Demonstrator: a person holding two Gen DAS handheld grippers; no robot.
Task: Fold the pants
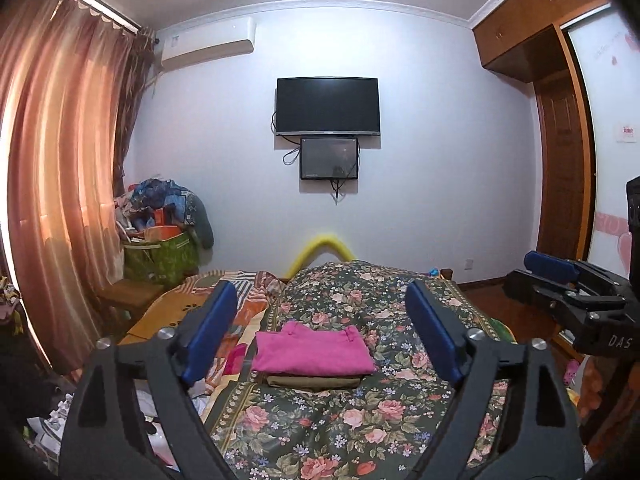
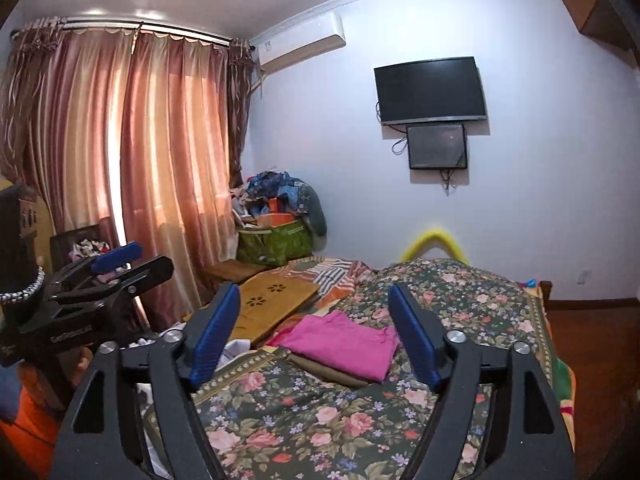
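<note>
Folded pink pants [image 1: 312, 350] lie in a neat rectangle on top of a folded olive garment [image 1: 314, 382] on the floral bedspread [image 1: 360, 420]. They also show in the right wrist view [image 2: 344, 344], with the olive garment [image 2: 328, 368] under them. My left gripper [image 1: 320, 332] is open and empty, held above the bed short of the stack. My right gripper [image 2: 316, 332] is open and empty, also back from the stack. Each gripper shows at the edge of the other's view.
A mustard cushion [image 2: 272, 304] and striped bedding [image 1: 248, 304] lie left of the stack. A green bag heaped with clothes [image 1: 164, 236] stands by the curtains [image 1: 60, 180]. A TV [image 1: 327, 106] hangs on the far wall. A wooden wardrobe [image 1: 560, 120] stands at right.
</note>
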